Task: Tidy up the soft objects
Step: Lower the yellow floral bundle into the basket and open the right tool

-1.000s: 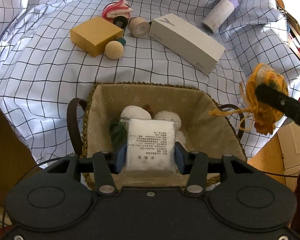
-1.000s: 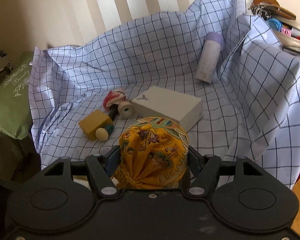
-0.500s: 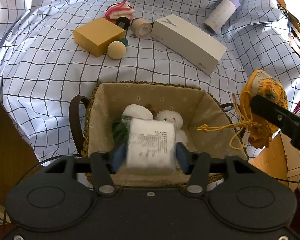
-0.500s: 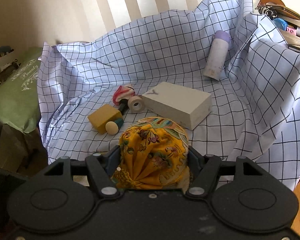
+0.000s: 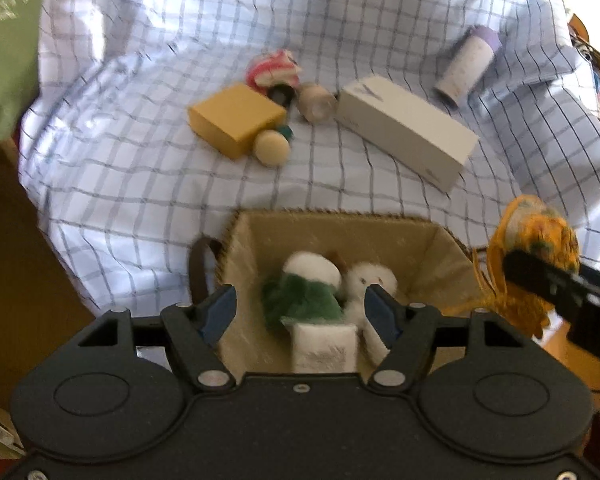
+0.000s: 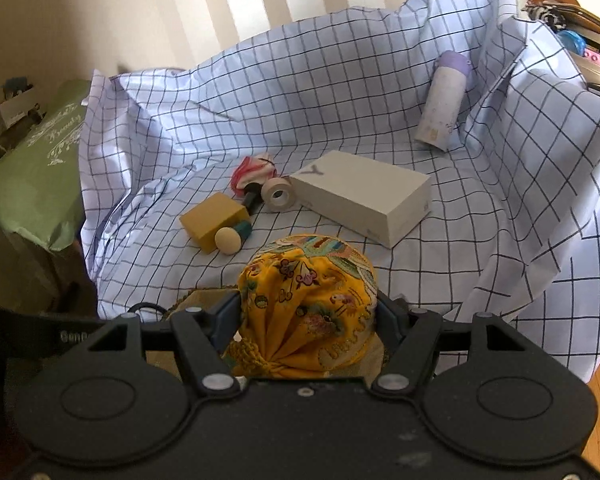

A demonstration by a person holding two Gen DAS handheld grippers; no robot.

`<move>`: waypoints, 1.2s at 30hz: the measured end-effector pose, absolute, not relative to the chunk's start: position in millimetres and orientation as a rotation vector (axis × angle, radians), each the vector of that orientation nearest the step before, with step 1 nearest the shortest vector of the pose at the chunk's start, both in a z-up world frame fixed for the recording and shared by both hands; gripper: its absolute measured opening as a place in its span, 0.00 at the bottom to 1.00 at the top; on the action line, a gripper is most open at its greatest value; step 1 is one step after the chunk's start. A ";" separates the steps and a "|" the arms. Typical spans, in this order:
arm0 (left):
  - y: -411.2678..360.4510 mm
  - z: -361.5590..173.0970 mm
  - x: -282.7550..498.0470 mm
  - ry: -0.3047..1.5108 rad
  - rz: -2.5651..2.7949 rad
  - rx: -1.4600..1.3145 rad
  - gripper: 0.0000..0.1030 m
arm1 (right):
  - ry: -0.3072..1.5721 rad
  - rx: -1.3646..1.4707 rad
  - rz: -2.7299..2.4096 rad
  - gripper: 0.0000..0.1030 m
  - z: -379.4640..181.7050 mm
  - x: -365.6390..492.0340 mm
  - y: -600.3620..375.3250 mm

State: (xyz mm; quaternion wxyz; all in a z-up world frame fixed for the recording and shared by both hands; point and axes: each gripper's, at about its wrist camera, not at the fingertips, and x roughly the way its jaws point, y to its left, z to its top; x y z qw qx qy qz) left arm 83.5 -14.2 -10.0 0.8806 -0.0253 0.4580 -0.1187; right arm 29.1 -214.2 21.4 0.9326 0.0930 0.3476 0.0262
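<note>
The left tool [image 5: 300,312] hangs over the lined woven basket [image 5: 436,248], its jaws having just been opening; the blue pads [image 5: 220,312] stand apart and touch nothing. Below and between them the white sealed packet [image 5: 324,346] lies in the basket, free of both pads. Just ahead of it sit a green plush [image 5: 300,300] and a white plush [image 5: 374,280].

The right tool [image 6: 306,312] is clamped on the yellow patterned pouch [image 6: 308,300], which fills the gap between its fingers. In the left wrist view that pouch hangs to the right of the left tool, beside the basket's right rim, its cord dangling.

Farther ahead on the checked cloth [image 5: 140,152] lie a yellow block [image 5: 236,120], a white box [image 5: 408,140] and a purple-capped bottle [image 5: 466,66], well apart from both tools.
</note>
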 end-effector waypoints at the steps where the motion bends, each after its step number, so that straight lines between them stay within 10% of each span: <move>1: -13.2 -8.7 83.4 0.941 -0.235 -0.048 0.66 | 0.714 0.185 0.063 0.67 21.2 29.0 -212.9; 36: -7.9 -18.5 94.8 0.905 -0.152 -0.025 0.68 | 0.675 0.230 0.045 0.83 17.4 45.7 -216.6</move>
